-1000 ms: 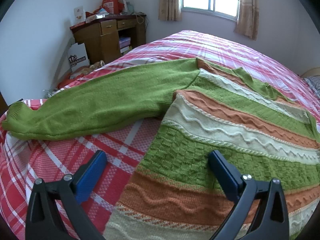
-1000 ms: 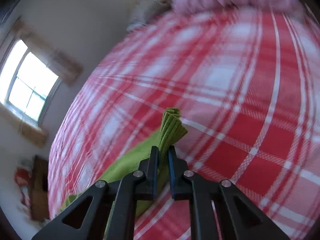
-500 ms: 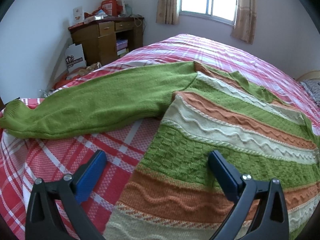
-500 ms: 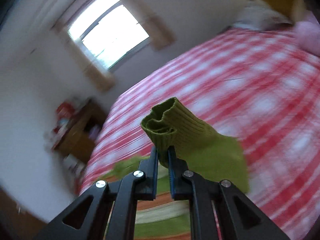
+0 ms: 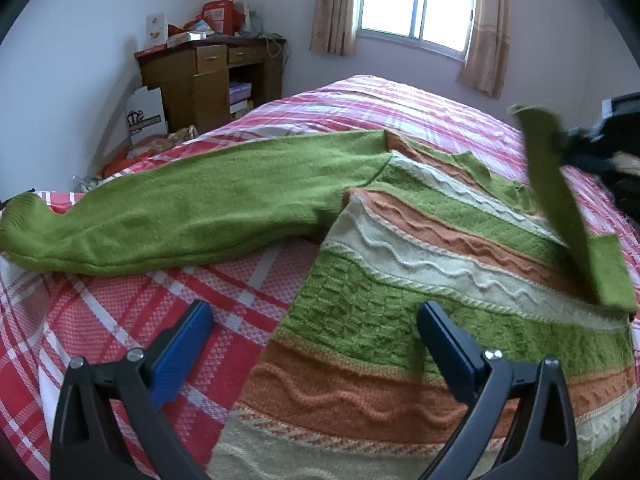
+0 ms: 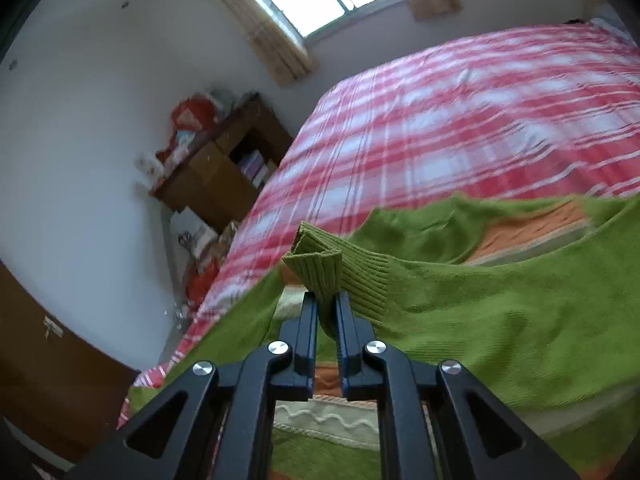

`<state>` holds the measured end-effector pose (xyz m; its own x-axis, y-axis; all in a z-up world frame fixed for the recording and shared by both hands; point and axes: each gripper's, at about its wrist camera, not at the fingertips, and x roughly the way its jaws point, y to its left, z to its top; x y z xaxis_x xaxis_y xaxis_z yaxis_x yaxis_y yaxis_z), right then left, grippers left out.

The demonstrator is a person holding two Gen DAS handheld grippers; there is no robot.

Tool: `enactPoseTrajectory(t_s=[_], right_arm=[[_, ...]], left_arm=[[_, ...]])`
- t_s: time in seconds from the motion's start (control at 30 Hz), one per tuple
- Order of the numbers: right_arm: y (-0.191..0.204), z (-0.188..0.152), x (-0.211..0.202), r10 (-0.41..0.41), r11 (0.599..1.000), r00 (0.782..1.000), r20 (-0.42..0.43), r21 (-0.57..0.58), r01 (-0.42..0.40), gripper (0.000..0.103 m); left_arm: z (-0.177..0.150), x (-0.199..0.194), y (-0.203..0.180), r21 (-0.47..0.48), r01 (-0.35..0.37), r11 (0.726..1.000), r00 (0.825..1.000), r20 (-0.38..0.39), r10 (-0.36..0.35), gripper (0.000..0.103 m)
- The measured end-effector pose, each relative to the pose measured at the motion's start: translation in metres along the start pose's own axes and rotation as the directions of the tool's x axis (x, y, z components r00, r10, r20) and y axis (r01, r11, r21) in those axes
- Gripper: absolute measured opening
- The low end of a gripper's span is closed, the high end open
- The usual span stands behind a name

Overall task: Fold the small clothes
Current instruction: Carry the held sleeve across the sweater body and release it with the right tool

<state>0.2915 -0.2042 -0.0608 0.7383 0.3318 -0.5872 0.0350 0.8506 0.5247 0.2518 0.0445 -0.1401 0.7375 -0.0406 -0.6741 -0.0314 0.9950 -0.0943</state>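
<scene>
A knitted sweater (image 5: 420,280) with green, orange and cream stripes lies flat on the red plaid bed (image 5: 120,320). Its left green sleeve (image 5: 192,216) stretches out to the left, cuff near the bed edge. My left gripper (image 5: 312,320) hovers open over the sweater's lower left edge, holding nothing. My right gripper (image 6: 326,300) is shut on the ribbed cuff (image 6: 320,264) of the right sleeve (image 6: 500,320), lifted above the sweater body. In the left wrist view that sleeve (image 5: 560,200) rises as a green band at the far right, where the right gripper (image 5: 576,144) shows blurred.
A wooden desk (image 5: 208,76) cluttered with boxes stands in the far left corner, with bags (image 5: 146,116) on the floor beside it. A curtained window (image 5: 416,4) is behind the bed. Bare plaid bedspread (image 6: 460,120) stretches beyond the sweater.
My right gripper has swung the right sleeve's cuff from out over the bare bed in above the sweater body, so the sleeve now appears in the left wrist view. The left gripper stayed put.
</scene>
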Motion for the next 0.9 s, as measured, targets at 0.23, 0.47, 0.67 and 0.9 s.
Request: enactPoseTrajectory(t_s=[0.23, 0.47, 0.67, 0.9], right_arm=[[0.013, -0.024, 0.052, 0.02, 1.0, 0.996, -0.086, -0.018, -0.021, 0.008], [0.02, -0.037, 0.079, 0.048, 0.998, 0.989, -0.142, -0.027, -0.052, 0.008], [0.02, -0.047, 0.104, 0.231, 0.973, 0.943, -0.239, 0.03, -0.23, 0.012], [0.034, -0.049, 0.076, 0.252, 0.965, 0.939, -0.233, -0.015, -0.263, 0.014]], left_arm=[[-0.001, -0.001, 0.003, -0.009, 0.017, 1.0, 1.0, 0.009, -0.017, 0.103], [-0.001, -0.001, 0.004, -0.011, 0.02, 1.0, 1.0, 0.011, -0.019, 0.103], [-0.001, -0.001, 0.004, -0.011, 0.02, 1.0, 1.0, 0.012, -0.02, 0.103], [-0.002, -0.001, 0.004, -0.011, 0.02, 1.0, 1.0, 0.012, -0.02, 0.103]])
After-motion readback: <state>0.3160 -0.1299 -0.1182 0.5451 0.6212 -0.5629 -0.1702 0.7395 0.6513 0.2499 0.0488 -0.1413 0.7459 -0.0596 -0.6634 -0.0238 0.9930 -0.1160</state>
